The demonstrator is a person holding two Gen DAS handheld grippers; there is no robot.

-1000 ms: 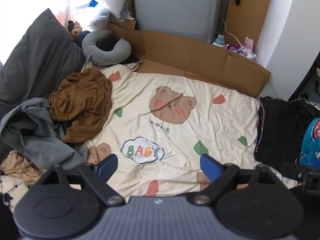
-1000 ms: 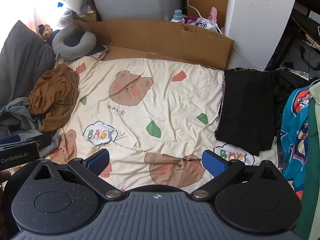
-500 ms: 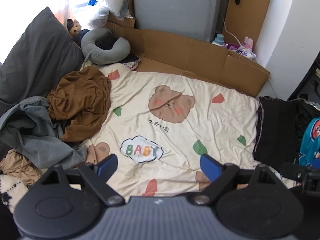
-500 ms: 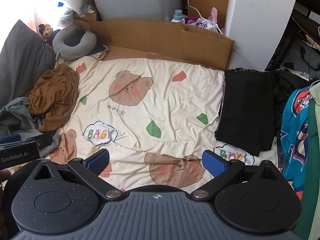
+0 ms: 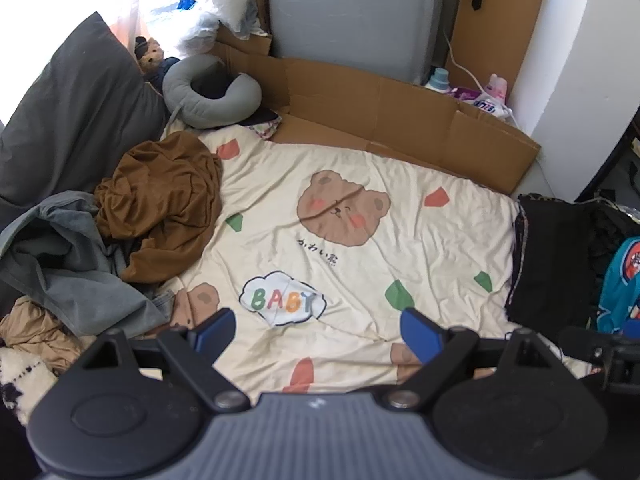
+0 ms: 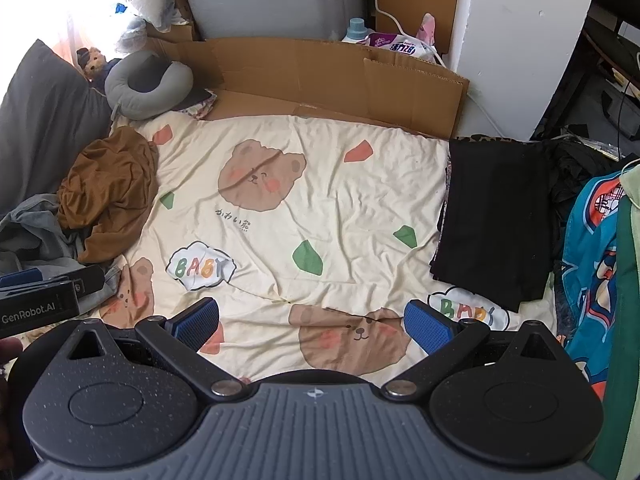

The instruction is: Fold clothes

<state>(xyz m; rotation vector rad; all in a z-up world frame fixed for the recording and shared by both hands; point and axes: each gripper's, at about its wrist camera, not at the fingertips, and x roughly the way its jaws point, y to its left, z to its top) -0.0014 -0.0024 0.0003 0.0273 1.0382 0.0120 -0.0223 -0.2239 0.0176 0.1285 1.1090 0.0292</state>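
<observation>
A crumpled brown garment (image 5: 160,208) (image 6: 108,192) lies at the left of the cream bear-print sheet (image 5: 340,272) (image 6: 320,220). Under it sits a grey garment (image 5: 68,264) (image 6: 28,224), with a tan one (image 5: 32,332) nearer me. A folded black garment (image 5: 552,256) (image 6: 496,220) lies flat at the sheet's right edge. My left gripper (image 5: 316,334) hangs open above the sheet's near part, nothing between its blue pads. My right gripper (image 6: 314,324) is open too, over a bear print, also with nothing in it. The left gripper's body shows at the left edge of the right wrist view.
A dark grey pillow (image 5: 68,128) and a grey neck pillow (image 5: 208,96) lie at the far left. Flattened cardboard (image 5: 392,120) (image 6: 332,76) lines the far side, with bottles (image 6: 356,32) behind it. Blue patterned cloth (image 6: 592,264) hangs at the right.
</observation>
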